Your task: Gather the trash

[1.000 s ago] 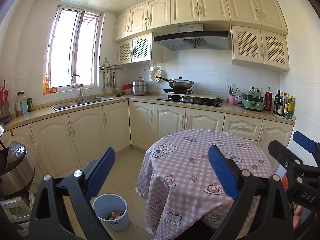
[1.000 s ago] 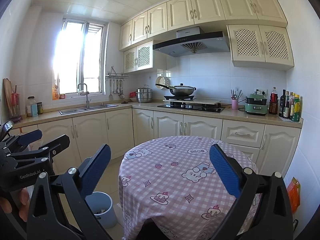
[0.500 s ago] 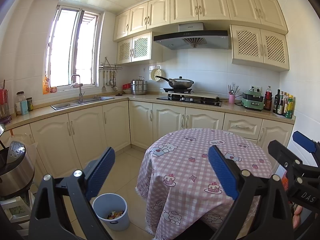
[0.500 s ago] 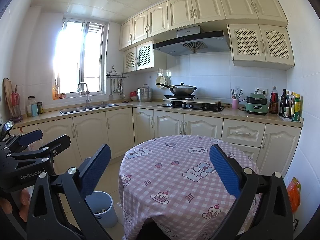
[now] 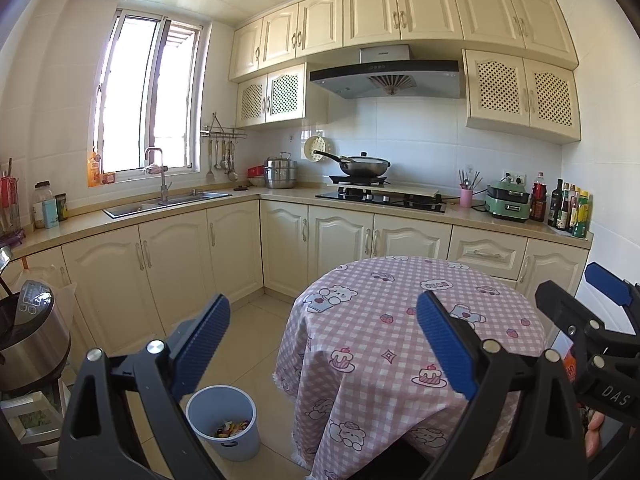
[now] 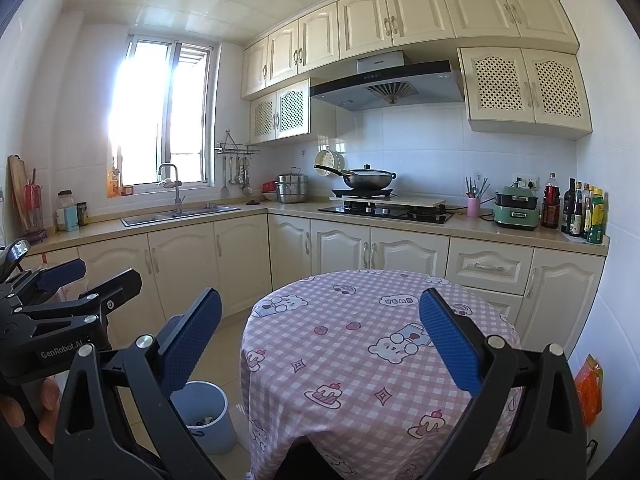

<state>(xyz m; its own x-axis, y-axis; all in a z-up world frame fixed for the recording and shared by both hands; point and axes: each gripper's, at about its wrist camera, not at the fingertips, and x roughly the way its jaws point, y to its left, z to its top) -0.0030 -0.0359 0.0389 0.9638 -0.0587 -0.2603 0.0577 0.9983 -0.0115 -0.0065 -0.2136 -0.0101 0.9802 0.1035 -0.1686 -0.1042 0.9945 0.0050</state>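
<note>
Looking pretty much finished: the bin [image 5: 222, 420], low and just left of the left gripper [image 5: 322, 344], already has wrappers in it. Table [image 6: 360, 344] ahead of the right gripper [image 6: 320, 340] looks bare. Both grippers spread wide, holding nothing.

One bin [image 5: 222, 420], one table [image 5: 404, 320], two grippers [image 5: 320, 344] [image 6: 320, 340].
</note>
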